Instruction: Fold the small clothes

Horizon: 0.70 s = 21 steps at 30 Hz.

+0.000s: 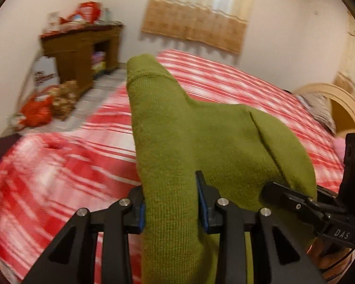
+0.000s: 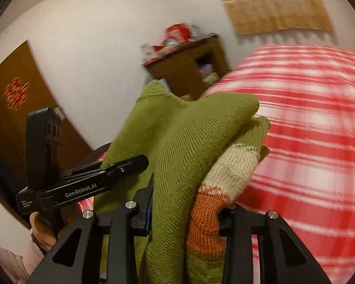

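Red-striped bed [image 1: 236,82] below. Left gripper [image 1: 170,203] and right gripper [image 2: 187,203] jaws both clamp green knit garment [image 1: 189,137], held aloft over the bed's near edge. No fold visible; folding remains.

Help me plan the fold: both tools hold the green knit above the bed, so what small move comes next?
Probably lower both tools to the striped bedspread: the green knit garment hangs bunched between the left tool and right tool, with nothing flat to crease against.

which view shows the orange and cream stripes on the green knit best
The right wrist view: the orange and cream bands of the green knit garment sit plainly beside the right gripper. The left wrist view shows only plain green fabric, no stripes.
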### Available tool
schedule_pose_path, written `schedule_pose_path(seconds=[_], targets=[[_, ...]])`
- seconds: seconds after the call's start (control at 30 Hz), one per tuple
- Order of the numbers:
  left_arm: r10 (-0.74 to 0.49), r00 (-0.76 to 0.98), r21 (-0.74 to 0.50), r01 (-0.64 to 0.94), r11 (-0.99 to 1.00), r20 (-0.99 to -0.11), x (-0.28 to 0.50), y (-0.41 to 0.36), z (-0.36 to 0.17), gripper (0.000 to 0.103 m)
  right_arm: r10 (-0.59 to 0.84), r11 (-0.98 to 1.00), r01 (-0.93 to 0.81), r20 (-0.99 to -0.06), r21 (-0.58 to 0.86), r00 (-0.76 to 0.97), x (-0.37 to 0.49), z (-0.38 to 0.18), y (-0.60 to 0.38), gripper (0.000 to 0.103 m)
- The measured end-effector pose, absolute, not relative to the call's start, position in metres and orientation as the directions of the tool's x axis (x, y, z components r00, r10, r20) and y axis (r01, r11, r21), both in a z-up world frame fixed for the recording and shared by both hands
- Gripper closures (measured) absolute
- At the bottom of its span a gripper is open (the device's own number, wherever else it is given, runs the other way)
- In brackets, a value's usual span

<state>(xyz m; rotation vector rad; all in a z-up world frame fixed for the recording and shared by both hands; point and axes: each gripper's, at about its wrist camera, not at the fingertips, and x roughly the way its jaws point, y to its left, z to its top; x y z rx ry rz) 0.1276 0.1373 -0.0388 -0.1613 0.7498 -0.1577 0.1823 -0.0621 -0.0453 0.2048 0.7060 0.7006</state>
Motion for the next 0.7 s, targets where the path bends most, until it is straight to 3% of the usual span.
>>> schedule_pose_path(seconds=[0.17, 0.27, 0.33, 0.43, 0.5, 0.6, 0.67, 0.7], targets=[[-0.084, 0.752, -0.131, -0.003, 0.991, -0.654, 0.155, 0.184, -0.05, 0.068, 0.657, 0.747, -0.579, -0.498, 0.327, 0.567, 0.22, -0.063, 0.007, 0.067], [-0.019, 0.748, -0.084, -0.05, 0.995, -0.663, 0.182, 0.201, -0.082, 0.066, 0.624, 0.772, -0.556, -0.536, 0.31, 0.569, 0.252, -0.097, 0.036, 0.067], [0.027, 0.697, -0.052, -0.092, 0.994, -0.716, 0.202, 0.215, -0.118, 0.063, 0.593, 0.792, -0.534, -0.578, 0.296, 0.56, 0.272, -0.121, 0.045, 0.067], [-0.027, 0.664, -0.16, -0.14, 0.977, -0.748, 0.209, 0.237, -0.131, 0.054, 0.571, 0.808, -0.504, -0.614, 0.304, 0.544, 0.288, -0.143, 0.042, 0.056], [0.012, 0.676, -0.146, -0.176, 0.973, -0.737, 0.208, 0.245, -0.13, 0.033, 0.6, 0.796, -0.457, -0.616, 0.396, 0.51, 0.295, -0.144, 0.021, 0.047], [-0.003, 0.676, -0.158, -0.168, 0.973, -0.737, 0.207, 0.249, -0.135, 0.032, 0.581, 0.814, -0.408, -0.596, 0.413, 0.555, 0.286, -0.134, -0.002, 0.046], [-0.015, 0.677, -0.178, -0.171, 0.969, -0.736, 0.208, 0.253, -0.136, 0.032, 0.534, 0.846, -0.402, -0.566, 0.351, 0.628, 0.273, -0.118, -0.007, 0.059], [-0.02, 0.677, -0.188, -0.175, 0.966, -0.736, 0.207, 0.253, -0.138, 0.032, 0.514, 0.857, -0.408, -0.559, 0.315, 0.65, 0.267, -0.11, -0.006, 0.073]])
